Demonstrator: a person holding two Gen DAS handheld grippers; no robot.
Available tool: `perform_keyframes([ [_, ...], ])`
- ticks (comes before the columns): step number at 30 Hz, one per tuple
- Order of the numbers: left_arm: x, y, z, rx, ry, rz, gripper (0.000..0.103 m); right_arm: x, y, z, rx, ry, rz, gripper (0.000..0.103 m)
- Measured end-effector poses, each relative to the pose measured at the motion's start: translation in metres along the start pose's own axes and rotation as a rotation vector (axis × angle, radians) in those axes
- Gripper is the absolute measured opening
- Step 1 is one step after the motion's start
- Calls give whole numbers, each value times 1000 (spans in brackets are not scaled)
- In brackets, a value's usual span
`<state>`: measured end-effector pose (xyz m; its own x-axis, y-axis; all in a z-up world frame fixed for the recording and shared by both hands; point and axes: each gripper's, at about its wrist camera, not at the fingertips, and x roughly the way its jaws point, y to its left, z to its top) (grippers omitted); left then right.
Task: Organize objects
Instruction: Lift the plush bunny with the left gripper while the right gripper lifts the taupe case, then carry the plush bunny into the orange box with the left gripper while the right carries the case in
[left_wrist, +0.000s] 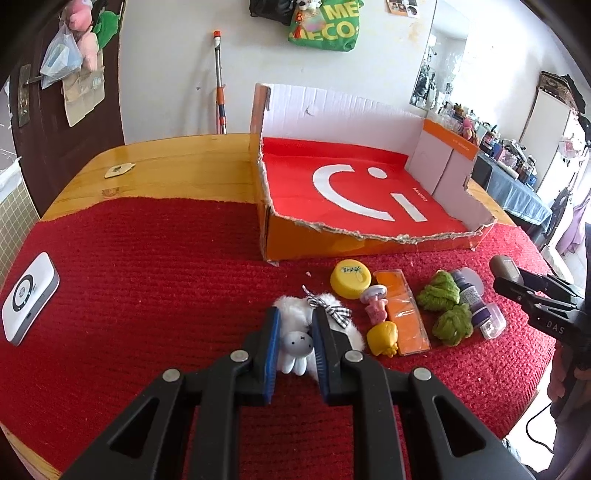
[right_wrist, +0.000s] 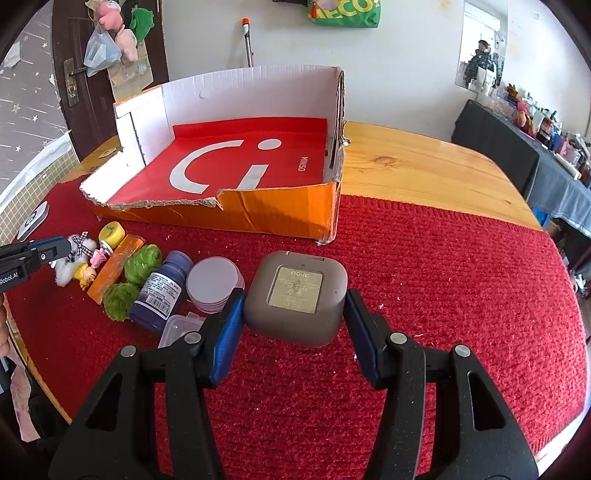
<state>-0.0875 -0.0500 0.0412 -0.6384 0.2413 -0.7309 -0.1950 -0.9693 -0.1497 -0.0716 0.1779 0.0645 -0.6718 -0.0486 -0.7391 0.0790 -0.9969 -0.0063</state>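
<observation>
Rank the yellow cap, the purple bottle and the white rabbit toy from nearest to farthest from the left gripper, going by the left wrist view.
1. White rabbit toy, between the left gripper's fingers.
2. Yellow cap, ahead and right.
3. Purple bottle, far right.

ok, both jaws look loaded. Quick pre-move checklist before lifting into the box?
1. Left gripper shut on white rabbit toy: ok.
2. Right gripper shut on grey case: ok.
3. Cardboard box floor free of items: ok.
4. Torn front wall low enough to pass over: ok.
5. Rabbit's fluffy part clear of yellow figure: cannot tell.
6. Case clear of round lid: ok.
</observation>
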Motion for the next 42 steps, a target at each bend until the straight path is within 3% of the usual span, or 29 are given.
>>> perform_keyframes([
  [18,-33,-9,19,12,-78,-55,18,-16,2,8,-8,-51,25,52],
  [24,-50,-18,43,23,-141,-73,18,-40,14,31,-64,-137,52,52],
  [29,-55,-29,72,41,-188,-98,18,-39,19,59,-91,-151,81,52],
  [33,-39,-32,92,43,-178,-98,18,-19,15,80,-95,-104,103,52],
  [42,37,-21,111,26,13,-104,18,49,4,108,-127,115,123,52],
])
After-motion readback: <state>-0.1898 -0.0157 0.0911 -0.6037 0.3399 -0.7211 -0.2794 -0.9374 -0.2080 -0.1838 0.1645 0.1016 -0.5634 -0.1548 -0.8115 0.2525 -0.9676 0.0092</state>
